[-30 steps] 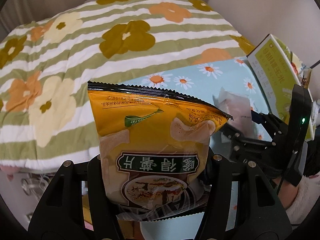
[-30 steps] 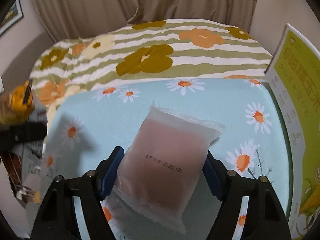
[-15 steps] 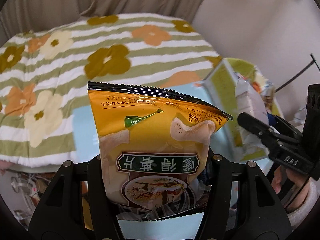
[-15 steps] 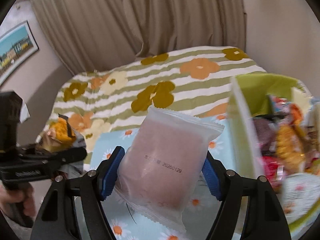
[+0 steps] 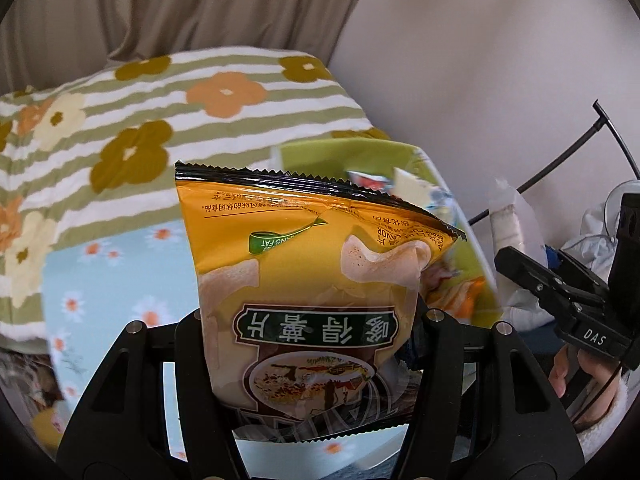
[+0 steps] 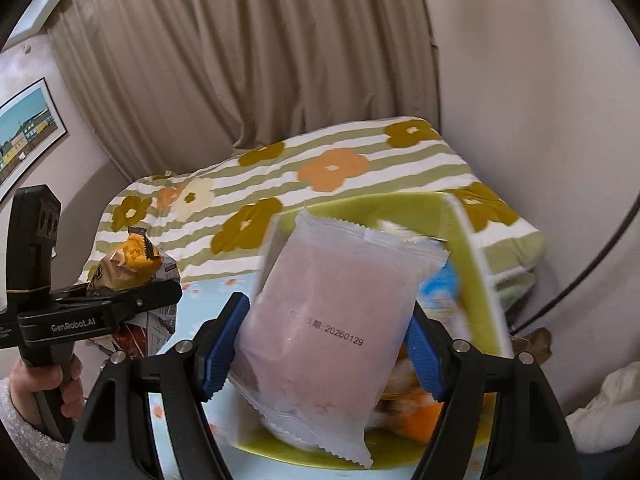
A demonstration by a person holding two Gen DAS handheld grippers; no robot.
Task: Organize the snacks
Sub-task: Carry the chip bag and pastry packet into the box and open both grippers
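Orange foil fills most of my left wrist view: the chip bag [image 5: 316, 280] stands upside down between the fingers of my left gripper [image 5: 308, 344], which is clamped on its lower part, the black serrated seal at the top. In my right wrist view, my right gripper [image 6: 324, 344] pinches a frosted pink snack packet [image 6: 332, 316] between its blue pads [image 6: 222, 344], the date print 20260129 facing the camera and the packet tilted slightly to the right. Both packets are held up in the air. Behind and below the pink packet sits a lime-green box [image 6: 476, 264] with open sides, and I can make out blurred snack wrappers in blue and orange inside it; from the left view the same box [image 5: 320, 156] shows behind the chip bag's top edge. The box rests on a pale blue daisy-print cloth [image 5: 120, 280], which lies over a green-and-white striped cover with big flowers [image 5: 132, 120]. Each camera catches the other gripper off to the side, with the person's hand on its handle. Beige curtains [image 6: 240, 60] hang at the back, and a framed picture [image 6: 24, 132] is on the left wall.
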